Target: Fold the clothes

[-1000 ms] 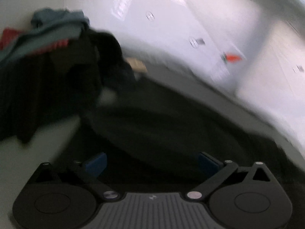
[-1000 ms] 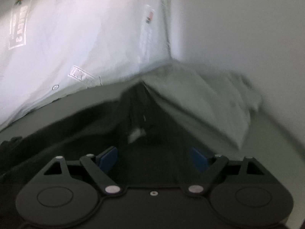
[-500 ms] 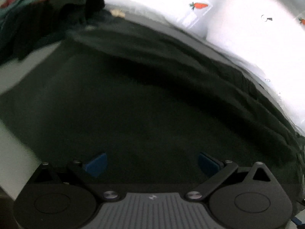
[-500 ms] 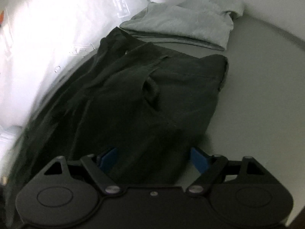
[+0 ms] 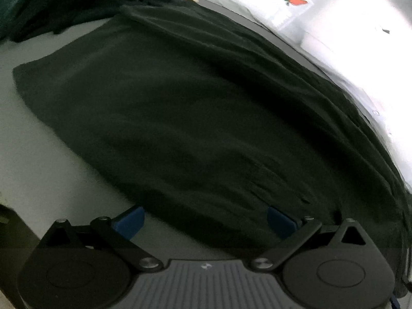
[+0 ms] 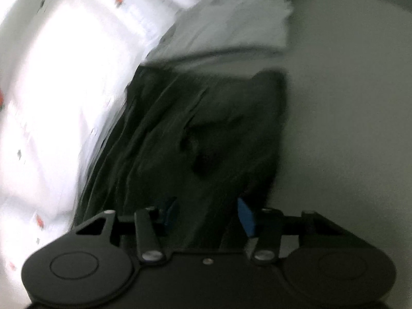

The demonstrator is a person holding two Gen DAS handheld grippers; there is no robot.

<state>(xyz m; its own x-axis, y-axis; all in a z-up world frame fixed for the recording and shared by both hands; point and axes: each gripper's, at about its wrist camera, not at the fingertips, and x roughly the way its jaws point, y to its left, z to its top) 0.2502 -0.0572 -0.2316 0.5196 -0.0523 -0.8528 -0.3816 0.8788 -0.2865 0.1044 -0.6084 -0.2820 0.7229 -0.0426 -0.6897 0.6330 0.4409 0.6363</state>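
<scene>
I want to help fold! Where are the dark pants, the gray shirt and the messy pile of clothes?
dark pants [image 5: 195, 118]: left wrist view, middle of the flat leg.
gray shirt [image 6: 231, 28]: right wrist view, middle of the blurry folded cloth beyond the pants.
messy pile of clothes [image 5: 64, 7]: left wrist view, dark heap at top left.

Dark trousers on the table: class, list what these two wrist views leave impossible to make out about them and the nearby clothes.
1. Dark trousers: the right end is cut off by the left wrist view's edge.
2. Waist detail of the trousers: smeared by motion blur in the right wrist view.
3. Grey garment: too blurred there to name.
4. Clothes pile: dark and cropped at the top of the left wrist view.
</scene>
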